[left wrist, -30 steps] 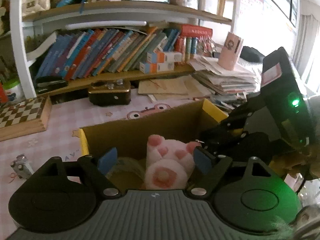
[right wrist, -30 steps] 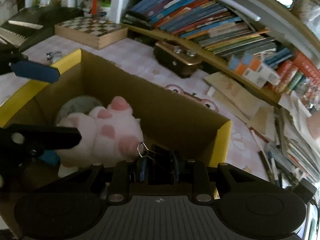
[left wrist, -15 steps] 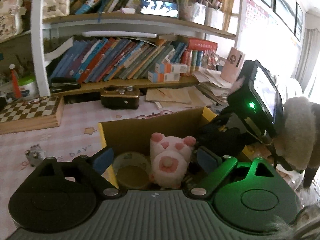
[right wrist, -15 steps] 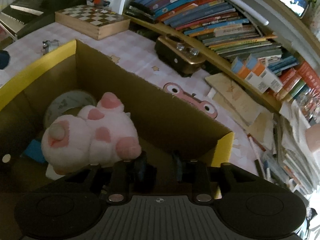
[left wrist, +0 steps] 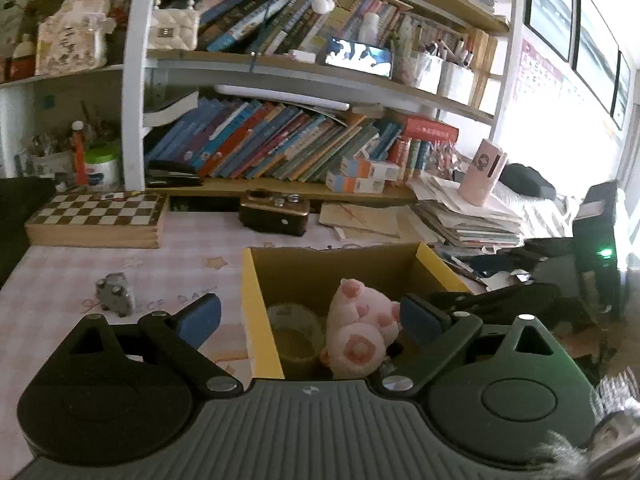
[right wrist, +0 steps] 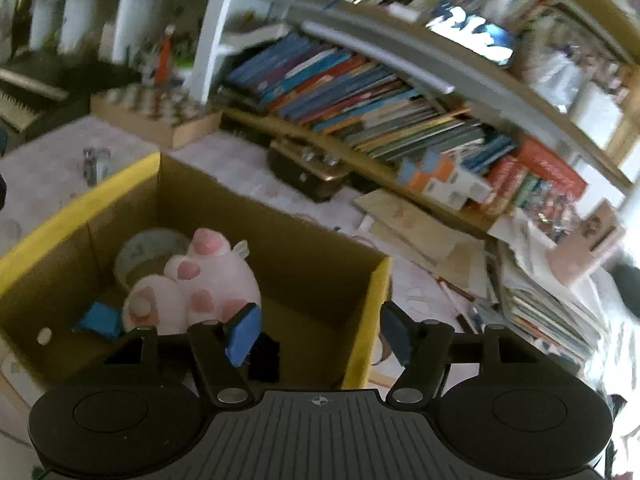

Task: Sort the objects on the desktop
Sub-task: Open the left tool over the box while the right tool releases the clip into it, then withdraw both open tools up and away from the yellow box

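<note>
The pink plush toy (left wrist: 362, 330) lies in the open cardboard box (left wrist: 250, 304), paws up, touching a roll of clear tape (left wrist: 294, 328) on its left. From the right wrist view, a small blue item (right wrist: 98, 318) sits at the near left of the box floor just beside the plush, and a black binder clip (right wrist: 264, 358) rests on the box floor close to the near right corner, under the right gripper (right wrist: 318, 334). That gripper's jaws have just been opening and stand apart with nothing between them, one blue pad over the box, the other beyond its yellow right edge. The left gripper (left wrist: 308, 318) is spread wide too, its jaws also just been opening, empty, straddling the box's left wall from the near side. On the pink checked tablecloth (left wrist: 60, 272) left of the box stands a small grey toy car (left wrist: 114, 296). Farther back are a chessboard box (left wrist: 98, 220) at the left and a dark, gold-topped case (left wrist: 274, 212) near the middle, with the bookshelf (left wrist: 280, 152) behind them.
</note>
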A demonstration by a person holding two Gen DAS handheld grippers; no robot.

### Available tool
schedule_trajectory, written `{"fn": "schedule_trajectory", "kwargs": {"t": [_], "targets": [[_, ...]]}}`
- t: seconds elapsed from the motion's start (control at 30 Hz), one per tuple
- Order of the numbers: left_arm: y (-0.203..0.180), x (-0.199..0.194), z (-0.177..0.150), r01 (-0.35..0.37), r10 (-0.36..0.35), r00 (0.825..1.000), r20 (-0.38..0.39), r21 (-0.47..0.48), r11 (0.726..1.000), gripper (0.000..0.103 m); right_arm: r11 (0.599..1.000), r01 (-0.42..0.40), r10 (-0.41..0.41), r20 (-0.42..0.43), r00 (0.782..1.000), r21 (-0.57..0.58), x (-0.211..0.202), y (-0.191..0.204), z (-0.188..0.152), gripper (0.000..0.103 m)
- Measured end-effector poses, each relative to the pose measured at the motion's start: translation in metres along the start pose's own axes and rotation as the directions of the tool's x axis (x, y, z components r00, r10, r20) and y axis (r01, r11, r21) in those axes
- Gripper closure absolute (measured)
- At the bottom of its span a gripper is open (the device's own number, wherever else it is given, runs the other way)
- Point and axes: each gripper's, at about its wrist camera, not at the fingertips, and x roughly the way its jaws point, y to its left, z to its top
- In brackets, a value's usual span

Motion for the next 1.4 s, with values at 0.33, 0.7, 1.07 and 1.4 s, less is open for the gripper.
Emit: {"fn": "schedule_trajectory", "kwargs": {"t": [0.33, 0.7, 1.07, 1.4], "targets": [[0.015, -0.024, -0.021, -0.032, 0.031, 0.999, -0.012, -0.042, 0.999, 0.006, 0.969, 0.024, -0.040, 0.060, 0.997, 0.246, -0.050, -0.002, -0.024, 0.035], [0.033, -0.045, -0.040, -0.043, 0.043, 0.999, -0.009, -0.004, 0.999, 0.006, 0.901, 0.065, -0.089, 0.036, 0.995, 0.428, -0.080, 0.029, -0.054, 0.035], [0.059, -0.071, -0.067, -0.014, 0.016, 0.999, -0.038, 0.030, 0.999, 0.003, 0.842, 0.114, -0.108, -0.043, 0.993, 0.528, -0.104, 0.093, -0.080, 0.027], [0.078, -0.084, -0.090, 0.033, -0.025, 0.991, -0.130, 0.064, 0.997, 0.000, 0.849, 0.158, -0.104, -0.134, 0.985, 0.504, -0.115, 0.149, -0.086, 0.017]]}}
